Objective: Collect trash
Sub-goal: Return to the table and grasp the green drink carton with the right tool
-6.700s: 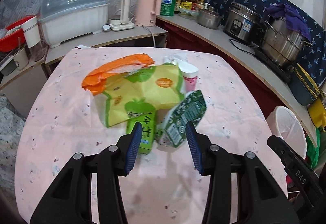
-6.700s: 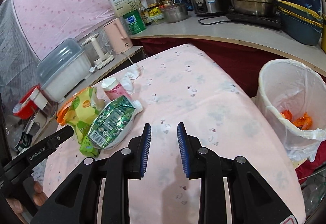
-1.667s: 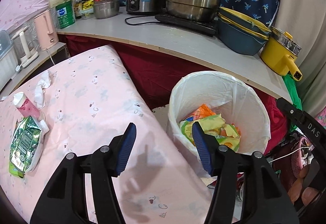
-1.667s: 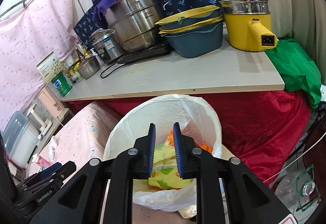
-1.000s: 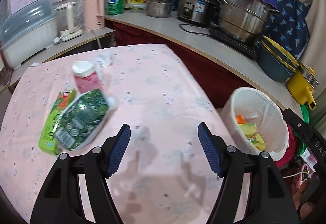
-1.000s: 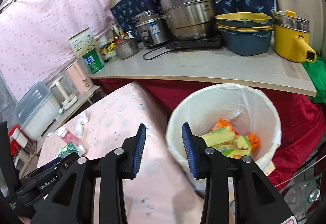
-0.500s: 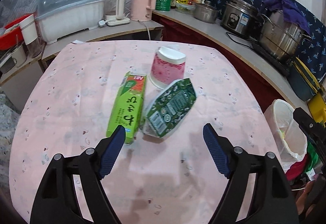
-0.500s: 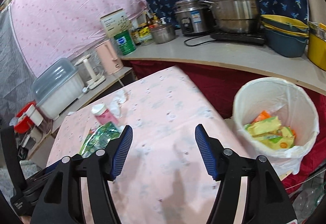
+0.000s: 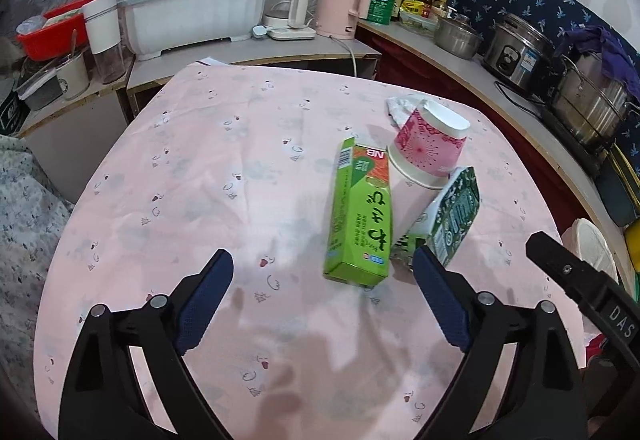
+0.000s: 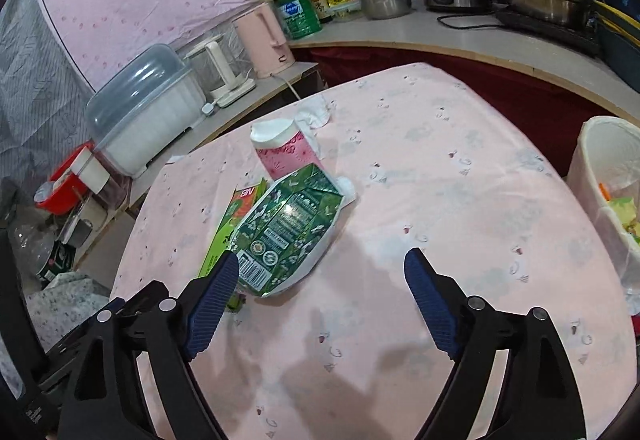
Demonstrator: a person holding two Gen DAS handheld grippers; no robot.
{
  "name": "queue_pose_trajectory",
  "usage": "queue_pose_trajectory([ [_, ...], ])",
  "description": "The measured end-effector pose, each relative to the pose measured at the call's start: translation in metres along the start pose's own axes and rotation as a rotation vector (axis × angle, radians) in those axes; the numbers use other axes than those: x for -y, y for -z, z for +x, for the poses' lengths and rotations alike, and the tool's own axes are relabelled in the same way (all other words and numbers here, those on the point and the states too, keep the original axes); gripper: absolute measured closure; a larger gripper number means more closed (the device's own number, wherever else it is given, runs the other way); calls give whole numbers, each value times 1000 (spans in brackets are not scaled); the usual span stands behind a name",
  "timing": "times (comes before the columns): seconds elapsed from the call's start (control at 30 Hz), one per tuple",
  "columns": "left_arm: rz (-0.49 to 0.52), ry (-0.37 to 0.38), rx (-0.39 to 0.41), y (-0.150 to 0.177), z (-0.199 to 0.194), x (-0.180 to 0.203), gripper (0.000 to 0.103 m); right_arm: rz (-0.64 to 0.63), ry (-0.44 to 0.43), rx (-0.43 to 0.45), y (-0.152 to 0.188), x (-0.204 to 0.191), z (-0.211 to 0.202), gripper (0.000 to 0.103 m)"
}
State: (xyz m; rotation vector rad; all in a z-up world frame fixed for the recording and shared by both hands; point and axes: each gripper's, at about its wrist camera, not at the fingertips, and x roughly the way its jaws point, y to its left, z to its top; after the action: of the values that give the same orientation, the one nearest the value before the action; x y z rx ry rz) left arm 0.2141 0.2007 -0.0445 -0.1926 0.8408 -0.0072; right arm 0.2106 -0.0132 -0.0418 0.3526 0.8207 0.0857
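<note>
On the pink tablecloth (image 9: 224, 200) lie a light green box (image 9: 360, 216), a dark green carton (image 9: 452, 216) and an upturned pink paper cup (image 9: 428, 148), with a crumpled white tissue (image 9: 402, 106) behind the cup. My left gripper (image 9: 320, 292) is wide open and empty, just short of the box. My right gripper (image 10: 320, 292) is wide open and empty; its left fingertip is next to the dark green carton (image 10: 292, 232). The box (image 10: 232, 224), cup (image 10: 286, 150) and tissue (image 10: 314, 112) also show there. The white-lined trash bin (image 10: 600, 168) with wrappers inside stands off the table's right edge.
A counter wraps the back and right with a white dish box (image 9: 192, 12), kettles (image 9: 340, 2), a rice cooker (image 9: 516, 52) and a steel pot (image 9: 592, 108). The bin rim (image 9: 592, 248) shows past the table's right edge. A red basket (image 9: 52, 28) is at the far left.
Both grippers have swung from the bin back over the table and opened wider. The yellow and orange wrappers seen on the table earliest now lie in the bin.
</note>
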Motion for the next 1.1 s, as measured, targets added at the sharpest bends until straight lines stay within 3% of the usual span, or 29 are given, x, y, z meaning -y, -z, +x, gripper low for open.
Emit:
queue_pose_trajectory([
  [0.27,-42,-14,-16,-10,16,-24,16,63,-17,-86,-6,-19,41,21],
  [0.6,-71,-15,-29,-21,34,-36,16,44,84,-125,-13,-43,83,21],
  [0.7,-72,-10,-39,-22,39,-36,16,31,136,-130,-10,-43,93,21],
  [0.83,-64,5,-51,-22,45,-31,16,34,141,-156,-4,-34,102,21],
  [0.9,-50,11,-55,-21,49,-25,16,28,132,-156,0,-28,102,26],
  [1.1,-14,35,-75,-18,61,-5,16,35,111,-128,3,-8,85,55],
])
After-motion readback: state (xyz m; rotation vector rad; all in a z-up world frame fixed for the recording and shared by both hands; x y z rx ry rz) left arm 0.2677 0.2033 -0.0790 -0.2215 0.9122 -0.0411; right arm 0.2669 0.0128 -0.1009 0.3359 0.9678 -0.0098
